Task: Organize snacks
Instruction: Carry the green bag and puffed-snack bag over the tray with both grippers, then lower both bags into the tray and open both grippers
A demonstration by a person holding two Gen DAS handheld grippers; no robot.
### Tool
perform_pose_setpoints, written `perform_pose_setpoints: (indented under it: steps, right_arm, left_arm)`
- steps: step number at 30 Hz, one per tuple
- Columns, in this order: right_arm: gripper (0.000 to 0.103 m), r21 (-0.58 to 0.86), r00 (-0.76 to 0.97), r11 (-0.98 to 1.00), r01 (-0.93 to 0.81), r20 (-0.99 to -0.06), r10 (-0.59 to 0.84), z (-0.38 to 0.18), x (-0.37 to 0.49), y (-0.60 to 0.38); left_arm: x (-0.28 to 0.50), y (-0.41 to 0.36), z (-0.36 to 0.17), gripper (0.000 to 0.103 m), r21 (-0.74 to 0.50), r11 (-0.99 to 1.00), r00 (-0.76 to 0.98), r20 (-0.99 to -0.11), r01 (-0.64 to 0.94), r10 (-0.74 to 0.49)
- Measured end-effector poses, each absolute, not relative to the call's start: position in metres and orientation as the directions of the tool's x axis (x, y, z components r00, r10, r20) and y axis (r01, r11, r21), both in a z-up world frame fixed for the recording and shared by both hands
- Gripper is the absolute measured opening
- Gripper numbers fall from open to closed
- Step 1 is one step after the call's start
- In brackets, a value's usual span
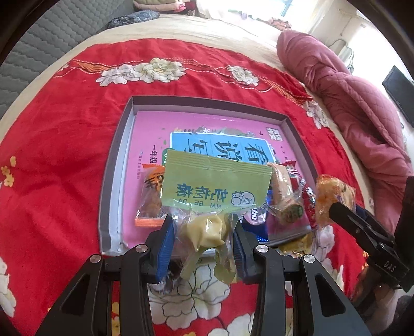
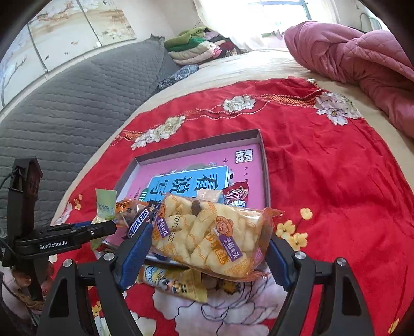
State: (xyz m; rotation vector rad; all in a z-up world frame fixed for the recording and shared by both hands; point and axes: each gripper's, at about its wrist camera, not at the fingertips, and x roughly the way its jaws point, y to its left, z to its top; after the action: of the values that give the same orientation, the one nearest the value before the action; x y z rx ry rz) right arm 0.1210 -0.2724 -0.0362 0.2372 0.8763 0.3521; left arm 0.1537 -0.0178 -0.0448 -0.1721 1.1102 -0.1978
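Bedroom, daylit. Bed (image 2: pixel 258 67) w/ beige sheet fills the view, red satin cloth (image 2: pixel 323 160) w/ white peony embroidery spread across it. Grey quilted headboard (image 2: pixel 64 111) runs along the left; above it, wall panels (image 2: pixel 64 33) painted w/ branches & blossoms. Pink quilted duvet (image 2: pixel 357 59) bunched up at far right. Folded clothes stack (image 2: pixel 196 46) in the far corner. Window (image 2: pixel 279 15) behind sheer curtain, blown-out bright. Dark flat screen (image 1: pixel 398 95) on the right wall.
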Motion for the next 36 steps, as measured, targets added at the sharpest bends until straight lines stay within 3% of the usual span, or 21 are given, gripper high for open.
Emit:
perform_pose_setpoints:
  steps: [36]
  right_arm:
    - [0.082,0.344,0.554,0.918,-0.198,-0.734,0.394,-0.061,0.15,-0.259]
  left_arm:
    - [0.161,-0.028,-0.052,0.045,-0.212,0.975,0.428,-0.876,0.07,-0.221]
